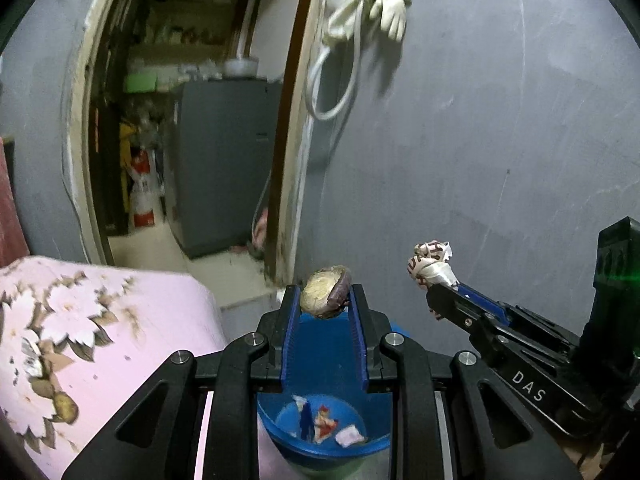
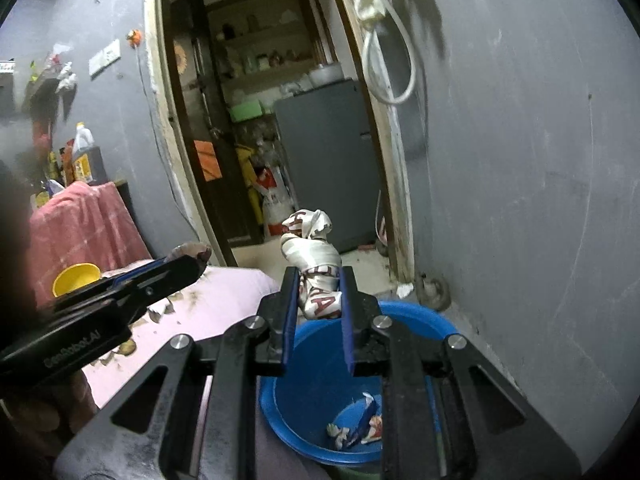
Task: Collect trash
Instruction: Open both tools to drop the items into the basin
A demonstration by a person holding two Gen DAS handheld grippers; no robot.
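My left gripper [image 1: 325, 300] is shut on a round tan and brown lump of trash [image 1: 326, 291], held at its fingertips above a blue bucket [image 1: 276, 424]. Several paper scraps [image 1: 324, 426] lie on the bucket's bottom. My right gripper [image 2: 318, 284] is shut on a crumpled white wrapper with red letters [image 2: 310, 248], which sticks up past its blue pads above the same bucket [image 2: 416, 314]. In the left wrist view the right gripper [image 1: 434, 294] and its wrapper [image 1: 430, 262] are off to the right. In the right wrist view the left gripper [image 2: 194, 262] is off to the left.
A pink flowered bed cover [image 1: 100, 320] lies left of the bucket. A grey wall [image 1: 480, 140] stands to the right, with a white glove and cable [image 1: 384, 4] hanging on it. Ahead, a doorway shows a grey fridge [image 1: 224, 160]. A yellow bowl [image 2: 76, 278] sits by a red towel [image 2: 84, 224].
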